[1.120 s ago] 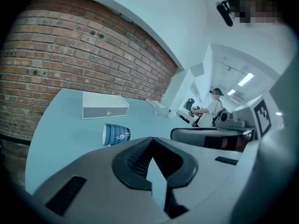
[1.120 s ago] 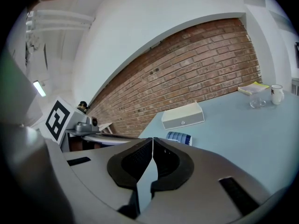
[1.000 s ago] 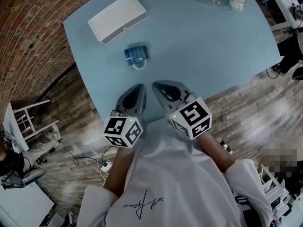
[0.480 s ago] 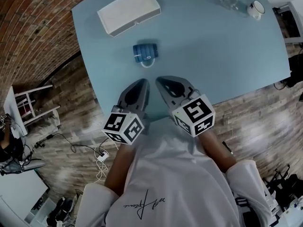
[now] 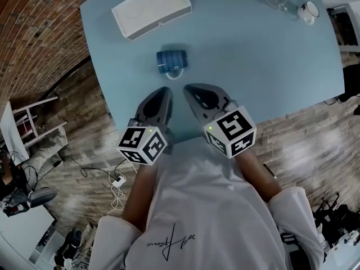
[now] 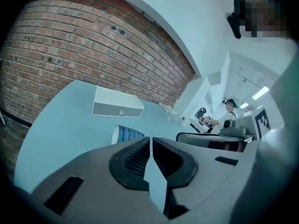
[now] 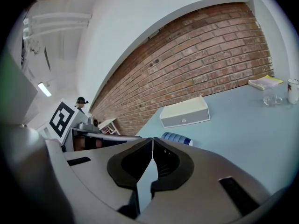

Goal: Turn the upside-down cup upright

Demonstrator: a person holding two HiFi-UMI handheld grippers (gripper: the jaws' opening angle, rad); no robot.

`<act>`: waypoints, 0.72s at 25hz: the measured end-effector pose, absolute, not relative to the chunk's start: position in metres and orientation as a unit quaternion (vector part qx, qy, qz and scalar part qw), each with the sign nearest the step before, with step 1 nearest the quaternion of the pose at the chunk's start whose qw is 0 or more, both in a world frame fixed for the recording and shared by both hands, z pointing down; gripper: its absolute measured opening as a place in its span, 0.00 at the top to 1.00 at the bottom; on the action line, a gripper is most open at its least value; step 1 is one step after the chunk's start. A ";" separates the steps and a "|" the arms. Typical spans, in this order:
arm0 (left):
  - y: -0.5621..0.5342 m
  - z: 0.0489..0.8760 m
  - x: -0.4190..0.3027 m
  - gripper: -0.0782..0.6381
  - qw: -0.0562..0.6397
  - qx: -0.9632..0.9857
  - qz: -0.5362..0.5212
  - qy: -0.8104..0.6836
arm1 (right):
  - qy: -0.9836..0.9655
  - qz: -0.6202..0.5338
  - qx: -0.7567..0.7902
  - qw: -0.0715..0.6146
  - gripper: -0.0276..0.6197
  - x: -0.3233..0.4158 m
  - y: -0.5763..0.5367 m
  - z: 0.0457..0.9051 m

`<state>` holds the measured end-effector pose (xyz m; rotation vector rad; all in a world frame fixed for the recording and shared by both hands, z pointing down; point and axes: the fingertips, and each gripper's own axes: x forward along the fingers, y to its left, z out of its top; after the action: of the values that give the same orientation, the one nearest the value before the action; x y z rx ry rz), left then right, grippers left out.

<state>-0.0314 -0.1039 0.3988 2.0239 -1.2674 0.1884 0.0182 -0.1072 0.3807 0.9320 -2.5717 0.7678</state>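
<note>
1. The blue ribbed cup (image 5: 170, 61) is on the light blue counter (image 5: 253, 66), in the near part of it. It lies between the white box (image 5: 151, 7) behind it and the two grippers in front of it.
2. The left gripper (image 5: 160, 97) has its jaws brought together, with only a thin slit at the tips. Nothing is between them.
3. The right gripper (image 5: 194, 93) is the same: its jaws meet at the tips and hold nothing.
4. Both grippers are at the near edge of the counter, side by side and pointing forward. The cup is just ahead of them and apart from both.
5. In the head view the cup is almost in the middle line between the two grippers, a little more to the left one. I judge the left gripper slightly nearer, but either could reach it.
6. The ribs run as rings, and in the left gripper view a pale oval end of the cup (image 6: 127, 135) faces left. So the cup seems tipped with its long axis across the reach, not pointing at the jaws. I cannot say this for certain.
7. No grasp has begun, and the jaws must open before going to the cup.
</note>
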 end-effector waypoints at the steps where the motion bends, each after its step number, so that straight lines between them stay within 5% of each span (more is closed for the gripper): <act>1: -0.105 0.400 -0.031 0.88 0.367 0.786 0.072 -0.492 | -0.894 0.269 0.324 0.152 0.92 0.018 -0.108 0.382; 18: -0.131 0.418 -0.057 0.88 0.378 0.772 0.065 -0.507 | -0.886 0.282 0.323 0.177 0.92 0.015 -0.122 0.399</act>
<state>-0.0565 -0.1309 0.4178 1.9731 -1.2966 0.1671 0.0147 -0.1225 0.3990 0.9130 -2.5073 0.7978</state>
